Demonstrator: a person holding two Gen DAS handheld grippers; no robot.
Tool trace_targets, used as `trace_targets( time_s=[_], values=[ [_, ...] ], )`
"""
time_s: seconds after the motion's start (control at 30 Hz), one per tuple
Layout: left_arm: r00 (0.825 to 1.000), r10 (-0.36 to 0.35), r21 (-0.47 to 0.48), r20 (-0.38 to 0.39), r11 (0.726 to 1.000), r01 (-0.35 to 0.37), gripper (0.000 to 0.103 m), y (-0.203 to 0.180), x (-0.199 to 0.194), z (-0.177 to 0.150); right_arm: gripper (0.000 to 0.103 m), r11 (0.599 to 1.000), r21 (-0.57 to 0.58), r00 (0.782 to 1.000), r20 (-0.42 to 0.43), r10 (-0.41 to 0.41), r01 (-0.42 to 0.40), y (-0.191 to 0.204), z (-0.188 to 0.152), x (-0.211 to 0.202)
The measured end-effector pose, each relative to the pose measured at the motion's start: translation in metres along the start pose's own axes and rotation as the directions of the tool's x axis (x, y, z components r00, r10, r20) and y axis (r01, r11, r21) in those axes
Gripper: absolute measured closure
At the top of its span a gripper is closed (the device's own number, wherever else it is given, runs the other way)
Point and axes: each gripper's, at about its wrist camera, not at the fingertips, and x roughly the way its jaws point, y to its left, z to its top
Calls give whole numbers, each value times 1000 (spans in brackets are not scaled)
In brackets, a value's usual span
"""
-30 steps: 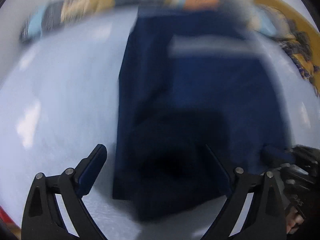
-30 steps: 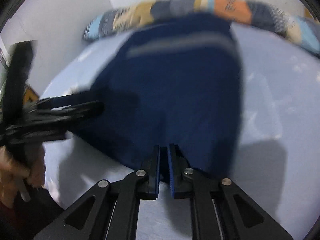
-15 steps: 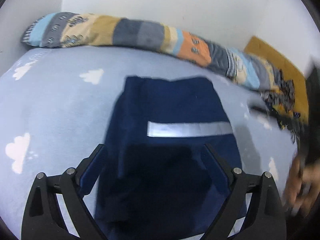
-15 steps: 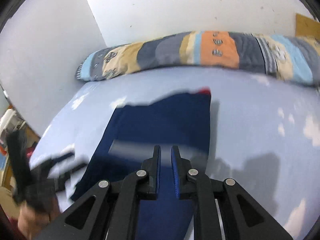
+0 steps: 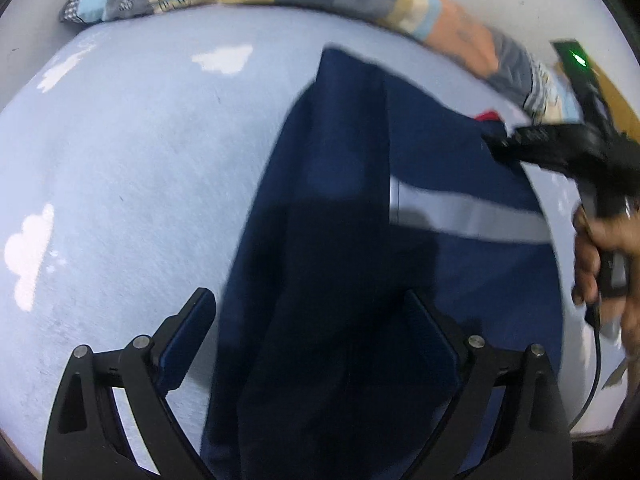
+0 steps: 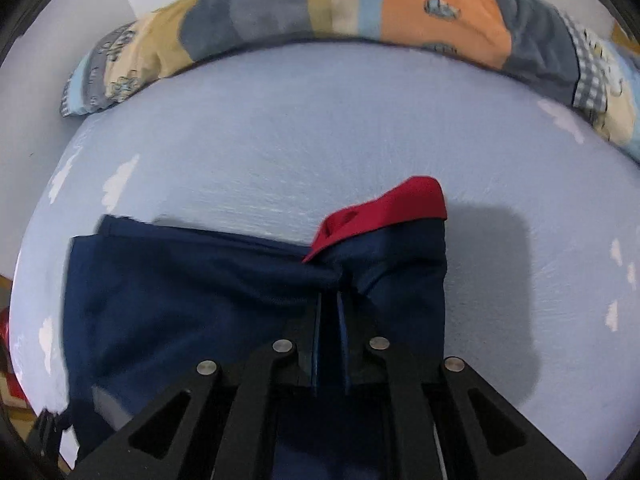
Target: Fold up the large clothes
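Pale blue cloud-print bedding (image 6: 320, 128) fills both views, a patchwork bolster (image 6: 360, 8) along the far edge. Directly ahead of the right gripper (image 6: 330, 300) lies the navy garment (image 6: 180, 300), its long axis running back toward the person; the pads are clenched on a bunched fold at its far hem, beside the red lining (image 6: 392, 208). The left gripper (image 5: 312, 320) hovers released, jaws spread wide above the near part of the cloth, so the right hand is nearer the far hem. Compared with half a second ago, the right claw has travelled to the garment's far end, and the grey reflective stripe (image 5: 472, 212) is now partly covered by a folded panel.
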Motion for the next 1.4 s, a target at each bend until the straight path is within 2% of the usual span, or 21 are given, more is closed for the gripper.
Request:
trace_targets(
  time_s=[0.07,0.17,0.27,0.33,0.4,0.47,0.53,0.57,0.7,0.77,0.83,0.87,0.93,1.03,1.07,1.17,1.23,1.27,1.33,1.4],
  values=[
    [999,-3,10,47,1000,3,8,0,-13,1,89,999,-31,997,68,25,-23,3,-9,-33],
    [998,31,32,53,999,-33,8,1,-16,-4,88,997,-69,990,138,36,-26,11,-48,-83],
    [997,78,33,-2,996,-78,8,7,-1,-9,89,995,-82,991,119,61,-52,14,-93,-94],
    [998,48,0,-44,999,-48,7,13,13,-13,88,997,-74,999,42,32,-28,12,-117,-68],
    [998,11,-57,-70,998,-15,7,16,21,-14,88,998,-57,999,39,10,-8,9,-124,-50],
    [998,-1,-75,-63,997,-4,7,20,16,-13,88,996,-85,1000,29,-6,8,12,-124,-52],
    [999,28,-37,-27,999,-29,7,18,-2,-16,88,997,-69,999,27,28,-26,13,-126,-74],
    [999,33,-18,-8,999,-33,7,17,-10,-18,88,995,-76,996,47,74,-70,14,-129,-91],
    [996,56,59,75,996,-61,7,13,-46,-34,88,981,-162,991,65,118,-107,29,-163,-128],
    [995,89,91,50,991,-94,7,16,-42,-44,88,977,-172,989,44,138,-129,33,-186,-128],
    [994,113,97,-2,989,-112,7,17,-26,-47,88,981,-152,992,-2,123,-121,32,-204,-108],
    [994,105,85,-38,991,-102,7,20,-15,-47,89,980,-152,992,-25,125,-127,30,-209,-90],
    [993,100,72,-55,993,-96,7,19,-6,-44,90,977,-155,988,-53,142,-149,29,-211,-71],
    [994,106,91,-15,990,-104,7,12,-16,-37,91,965,-74,966,-79,247,-252,17,-202,-68],
    [996,85,96,19,992,-86,7,8,-27,-34,91,954,-67,956,-34,291,-292,11,-200,-78],
    [994,-23,94,103,995,14,7,0,-52,-28,88,961,-140,967,62,247,-237,6,-196,-102],
    [983,-114,146,145,985,93,7,-13,-63,-28,88,964,-119,964,93,250,-238,-3,-195,-108],
    [981,-135,173,142,979,109,7,-21,-60,-29,88,968,-108,966,101,237,-226,-5,-196,-109],
    [984,-136,219,113,970,109,7,-34,-51,-30,88,973,-102,973,80,215,-206,-7,-197,-101],
    [995,-85,264,45,962,71,7,-45,-27,-30,88,975,-84,977,40,209,-205,-4,-201,-90]
  ],
)
